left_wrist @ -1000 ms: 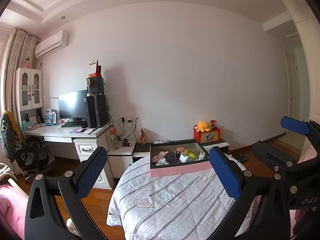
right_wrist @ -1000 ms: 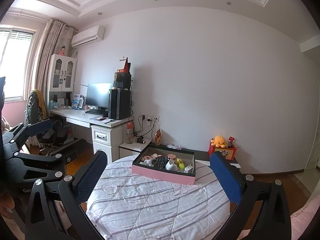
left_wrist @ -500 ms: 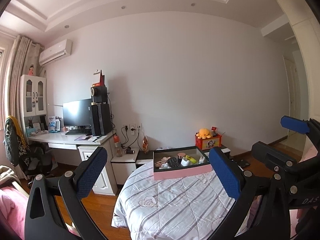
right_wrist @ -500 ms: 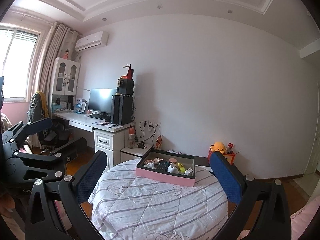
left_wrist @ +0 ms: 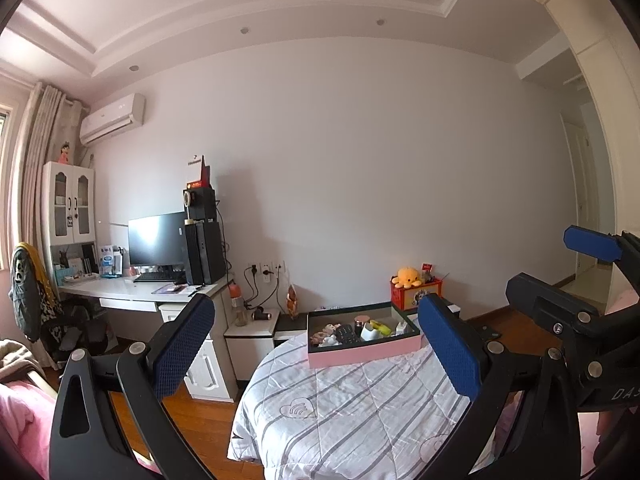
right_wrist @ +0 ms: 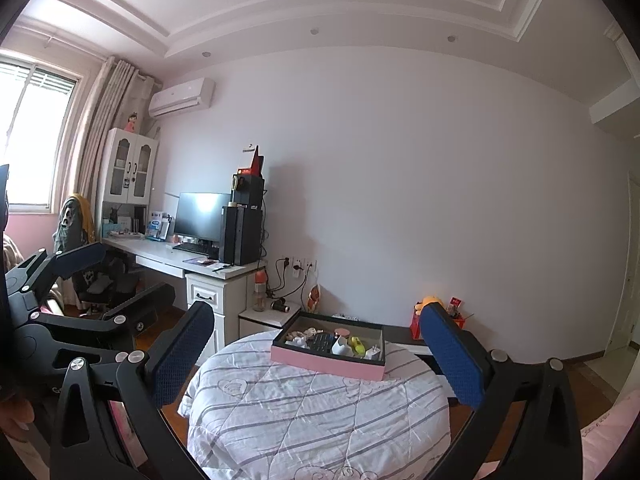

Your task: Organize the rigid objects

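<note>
Left wrist view: left gripper (left_wrist: 316, 344) spread wide, blue dimpled pads (left_wrist: 182, 346) apart, nothing between them; right gripper (left_wrist: 592, 280) at 3 o'clock, seen side-on. Right wrist view: right gripper (right_wrist: 316, 354) likewise spread wide and holding nothing, left gripper (right_wrist: 68, 288) at 9 o'clock. Just beyond the fingers, a rounded surface under a white quilted cover (left_wrist: 352, 404) with grey stripes and stitched hearts, wrinkled and soft. On its far edge at 12 o'clock, a shallow rectangular pink box (left_wrist: 362, 356) with dark rim and lining, holding the rigid objects: a black remote (right_wrist: 320, 343), a white cup-like piece (right_wrist: 340, 347), a yellow-green item (right_wrist: 357, 345), a white plug (right_wrist: 374, 350), a pink round lid (right_wrist: 341, 331), and small pale figures (right_wrist: 300, 335) at the left end. Wooden floor (left_wrist: 192, 428) below. Farther at 10 o'clock, a white desk (left_wrist: 132, 292) with a monitor (left_wrist: 156, 240) and black tower (left_wrist: 204, 252). At 1 o'clock, an orange plush (left_wrist: 406, 277) on a red box (left_wrist: 416, 293). Behind, a plain pale wall (left_wrist: 380, 168), an air conditioner (left_wrist: 112, 118) high at 10 o'clock.
</note>
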A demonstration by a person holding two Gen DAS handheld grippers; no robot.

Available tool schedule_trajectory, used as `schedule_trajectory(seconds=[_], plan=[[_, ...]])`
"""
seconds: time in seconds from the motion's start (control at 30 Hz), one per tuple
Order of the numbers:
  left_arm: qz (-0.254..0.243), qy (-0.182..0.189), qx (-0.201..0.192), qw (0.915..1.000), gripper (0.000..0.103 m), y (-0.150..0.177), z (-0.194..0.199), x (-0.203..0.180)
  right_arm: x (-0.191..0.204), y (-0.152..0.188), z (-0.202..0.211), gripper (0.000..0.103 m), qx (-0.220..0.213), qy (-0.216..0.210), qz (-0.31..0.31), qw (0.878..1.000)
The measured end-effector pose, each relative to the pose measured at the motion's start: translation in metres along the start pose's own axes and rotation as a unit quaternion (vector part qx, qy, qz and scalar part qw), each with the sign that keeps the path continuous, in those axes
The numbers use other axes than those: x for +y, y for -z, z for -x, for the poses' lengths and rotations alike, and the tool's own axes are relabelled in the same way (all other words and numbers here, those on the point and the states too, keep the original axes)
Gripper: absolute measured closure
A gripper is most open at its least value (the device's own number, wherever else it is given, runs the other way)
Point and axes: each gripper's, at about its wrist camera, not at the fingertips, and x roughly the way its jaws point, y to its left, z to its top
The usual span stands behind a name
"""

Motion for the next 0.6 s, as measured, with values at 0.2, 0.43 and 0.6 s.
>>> schedule_trajectory(seconds=[0.2, 0.43, 0.6], plan=[[0.007, -0.004, -0.003, 1.0, 0.0, 0.0001, 0.0026, 0.0027, 0.0062, -0.0005, 0.0043, 0.0, -0.012, 0.006, 0.006, 1.0], [0.008, -0.01, -0.015, 0.9998, 0.0, 0.0002, 0.0087, 0.0033, 0.0081, 0.0004, 0.0049, 0.0, -0.02, 0.002, 0.002, 1.0], [0.004, -0.018, -0.023, 0.9996, 0.0, -0.0006, 0.0099, 0.003, 0.0091, 0.0014, 0.0066, 0.0, -0.025, 0.004, 0.005, 1.0]])
